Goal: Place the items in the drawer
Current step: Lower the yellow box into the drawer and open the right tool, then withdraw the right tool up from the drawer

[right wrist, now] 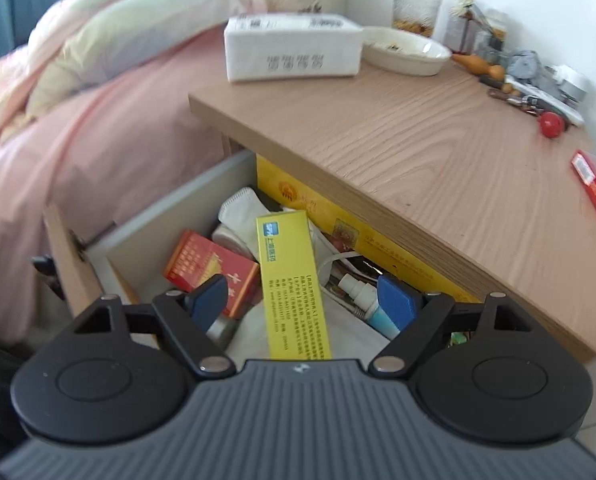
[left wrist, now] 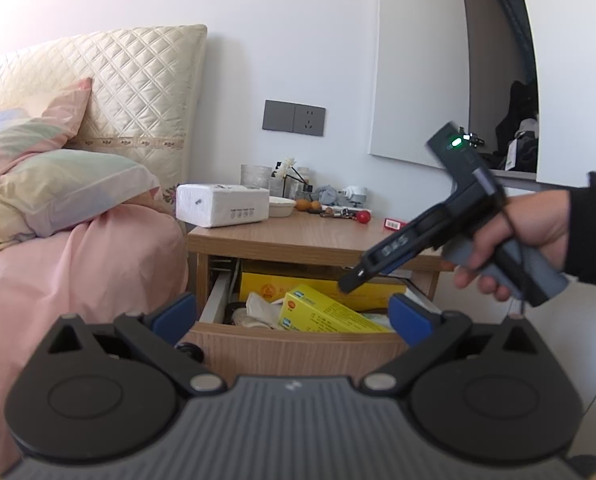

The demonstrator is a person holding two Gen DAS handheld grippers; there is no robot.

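I have the right gripper (right wrist: 301, 300) hanging over the open drawer (right wrist: 154, 236), jaws spread and holding nothing; the long yellow box (right wrist: 290, 280) lies in the drawer directly beneath it, on top of the clutter, beside a red box (right wrist: 210, 270) and a small tube (right wrist: 361, 296). My left gripper (left wrist: 294, 316) waits low in front of the drawer's wooden face, also spread wide and empty. On the desk (right wrist: 417, 152) the likely next item is the flat red packet (right wrist: 593, 188) near the right edge, well apart from the tissue pack (right wrist: 294, 48) and the cream dish (right wrist: 405, 54). I judge that packet to be light, stiff cardboard, probably with a slick wrapper, so I would pinch it across its narrow width near the middle and close gently to avoid crushing it. The red ball (right wrist: 551, 124) would roll if nudged; I would take it straight down across its widest part. The drawer already looks crowded, so new things must sit on top
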